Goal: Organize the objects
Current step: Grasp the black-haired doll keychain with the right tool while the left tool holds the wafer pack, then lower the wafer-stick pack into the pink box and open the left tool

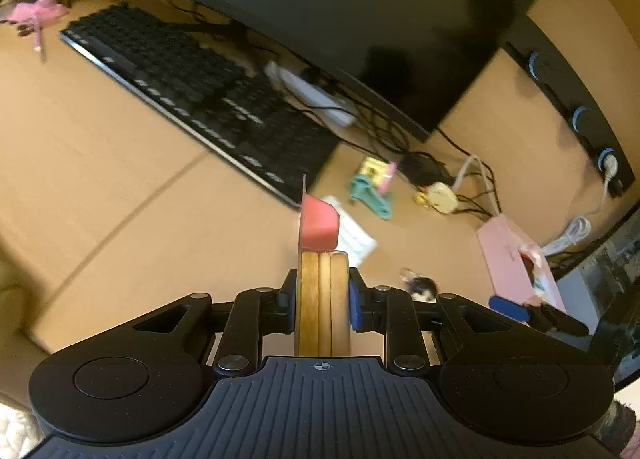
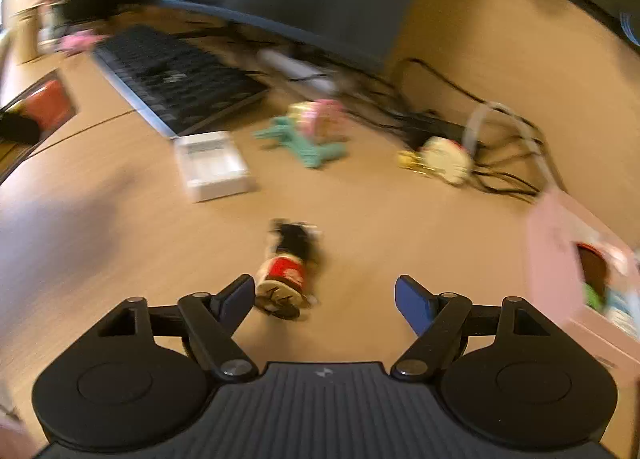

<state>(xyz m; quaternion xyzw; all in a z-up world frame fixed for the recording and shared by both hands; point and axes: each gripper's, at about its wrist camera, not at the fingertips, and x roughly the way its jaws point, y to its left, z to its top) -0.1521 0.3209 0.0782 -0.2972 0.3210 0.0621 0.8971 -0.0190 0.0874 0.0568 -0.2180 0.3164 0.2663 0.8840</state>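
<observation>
Left wrist view: left tool tilted down toward the surface, clenched on a wooden block with a pink piece at its far end. Block's long axis straight up the frame, away from the camera, pink end toward the keyboard.

Right wrist view: right tool also angled down, released, blue pads wide apart with nothing pressed between them. Small doll lying on the surface at lower centre, just beside the left pad, long axis up the frame, dark head away from the camera. Pink box at the right edge.
</observation>
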